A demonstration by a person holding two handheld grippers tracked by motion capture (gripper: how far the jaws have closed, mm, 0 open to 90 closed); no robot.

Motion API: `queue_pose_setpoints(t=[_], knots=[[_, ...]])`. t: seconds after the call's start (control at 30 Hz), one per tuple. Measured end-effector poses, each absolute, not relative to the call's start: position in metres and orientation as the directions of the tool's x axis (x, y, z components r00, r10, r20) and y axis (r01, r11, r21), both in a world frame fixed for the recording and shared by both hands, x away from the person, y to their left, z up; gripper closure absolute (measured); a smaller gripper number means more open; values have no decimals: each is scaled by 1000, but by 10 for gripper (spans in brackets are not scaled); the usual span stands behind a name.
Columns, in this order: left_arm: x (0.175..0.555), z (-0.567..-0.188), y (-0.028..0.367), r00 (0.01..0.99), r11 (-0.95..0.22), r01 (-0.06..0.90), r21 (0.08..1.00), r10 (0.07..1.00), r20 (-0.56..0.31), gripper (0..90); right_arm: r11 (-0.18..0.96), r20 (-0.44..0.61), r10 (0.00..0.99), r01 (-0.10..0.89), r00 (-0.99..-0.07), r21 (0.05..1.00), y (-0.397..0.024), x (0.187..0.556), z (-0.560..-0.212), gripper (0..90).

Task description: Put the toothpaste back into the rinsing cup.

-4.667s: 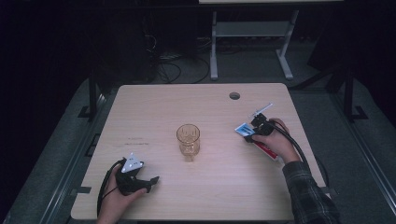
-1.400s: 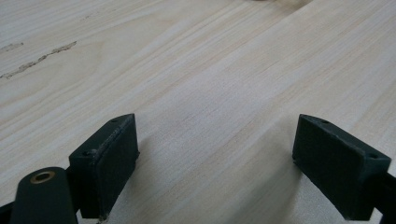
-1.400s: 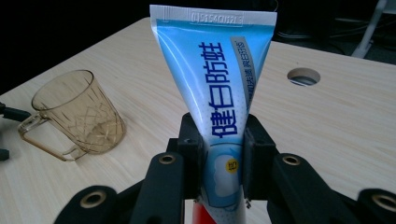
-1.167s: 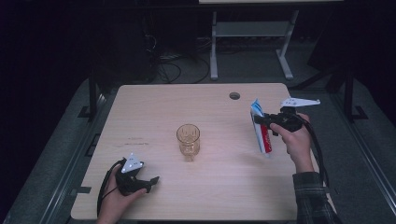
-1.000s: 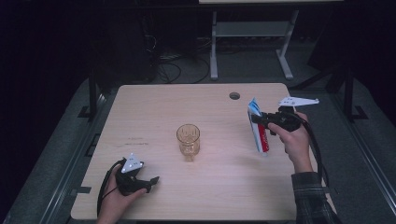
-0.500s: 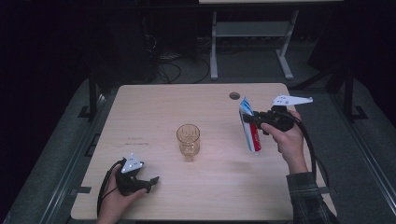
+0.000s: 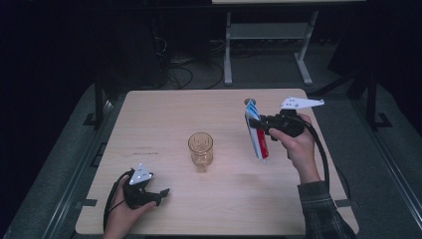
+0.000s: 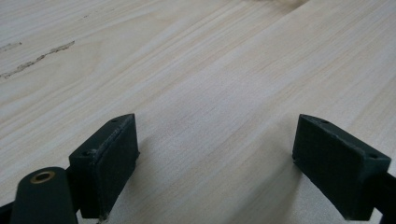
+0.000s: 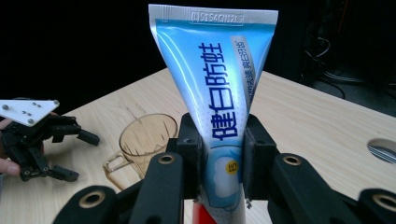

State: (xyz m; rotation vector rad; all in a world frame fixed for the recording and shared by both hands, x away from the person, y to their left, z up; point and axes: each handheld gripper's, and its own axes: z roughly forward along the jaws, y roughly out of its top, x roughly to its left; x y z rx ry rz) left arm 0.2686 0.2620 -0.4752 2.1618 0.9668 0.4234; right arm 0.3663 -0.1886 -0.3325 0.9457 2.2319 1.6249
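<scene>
Where the table (image 7: 164, 114) nears its front-left corner: left gripper (image 7: 158, 192), resting on the wood in a hand (image 7: 122, 216), grey three-cornered plate on top, black cable looping behind. Jaws released, standing wide apart in the left gripper view with bare tabletop between the pads (image 8: 112, 158); nothing held. Seen also at the left edge of the right gripper view (image 9: 70, 154), jaws likewise parted.

Centre of table: amber glass mug (image 7: 200, 149), upright, handle toward the front edge, well apart from both grippers. Appears in the right gripper view (image 9: 144, 140) beyond the jaws, to the left of the tube.

Right of centre, raised above the table: right gripper (image 7: 255, 124), carried in a hand (image 7: 298, 147), plaid sleeve below. Jaws clenched on a toothpaste tube (image 7: 256, 133), blue and white with a red band near the lower, cap end; crimped flat end uppermost, tube tilted slightly off upright. In the right gripper view, pads (image 9: 189, 144) pressed on either side of the tube (image 9: 219, 93) at its lower part, Chinese lettering running along the face.

Far right of the table: round cable hole (image 9: 382, 150) in the tabletop.
</scene>
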Motion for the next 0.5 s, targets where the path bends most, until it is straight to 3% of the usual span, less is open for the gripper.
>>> queue_pose_setpoints(t=[0.5], knots=[[268,-475,262,669,-463,509,726,743,5,134,189,176,560,332,-809,924,-153,373,-320,723]])
